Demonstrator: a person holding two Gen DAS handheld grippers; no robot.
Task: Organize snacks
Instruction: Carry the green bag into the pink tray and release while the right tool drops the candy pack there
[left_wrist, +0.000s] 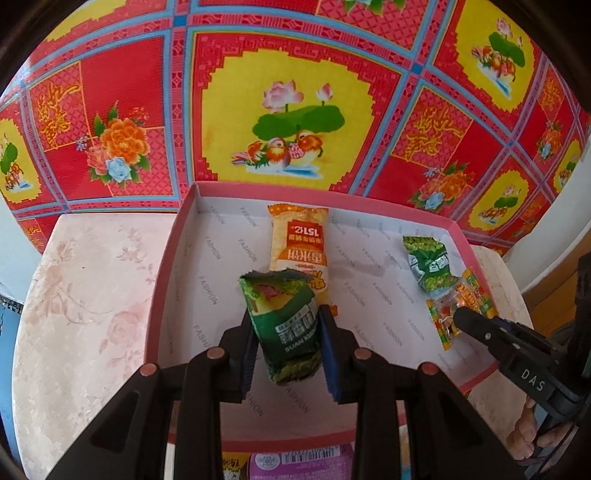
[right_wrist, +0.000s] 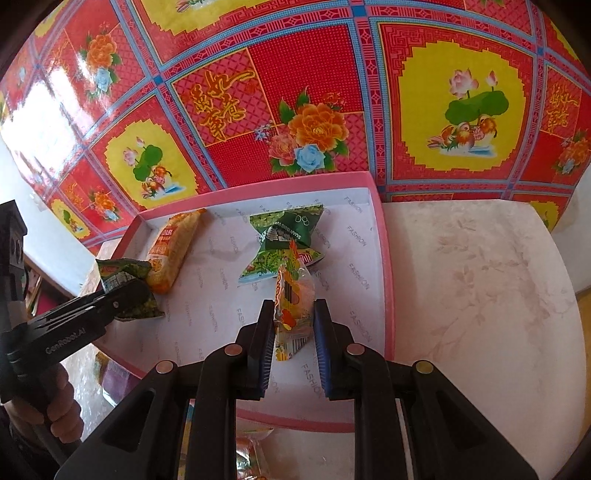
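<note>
A shallow pink box (left_wrist: 162, 277) (right_wrist: 386, 258) with a white lining lies on a pale marbled table (right_wrist: 480, 277). My left gripper (left_wrist: 286, 314) is shut on a green snack packet (left_wrist: 288, 332) and holds it upright over the box's near middle. The right wrist view shows the same gripper (right_wrist: 133, 295) and packet (right_wrist: 122, 271) at the box's left. My right gripper (right_wrist: 293, 306) is shut on a small orange and clear packet (right_wrist: 293, 291) (left_wrist: 448, 325) over the box's right side. A long orange packet (left_wrist: 299, 243) (right_wrist: 173, 247) and a second green packet (left_wrist: 428, 266) (right_wrist: 284, 236) lie in the box.
More packets lie on the table at the box's near edge, one of them purple (left_wrist: 295, 461) and one orange (right_wrist: 251, 450). A red, yellow and blue flowered surface (left_wrist: 295, 92) fills the far side. A person's hand (right_wrist: 62, 406) grips the left tool's handle.
</note>
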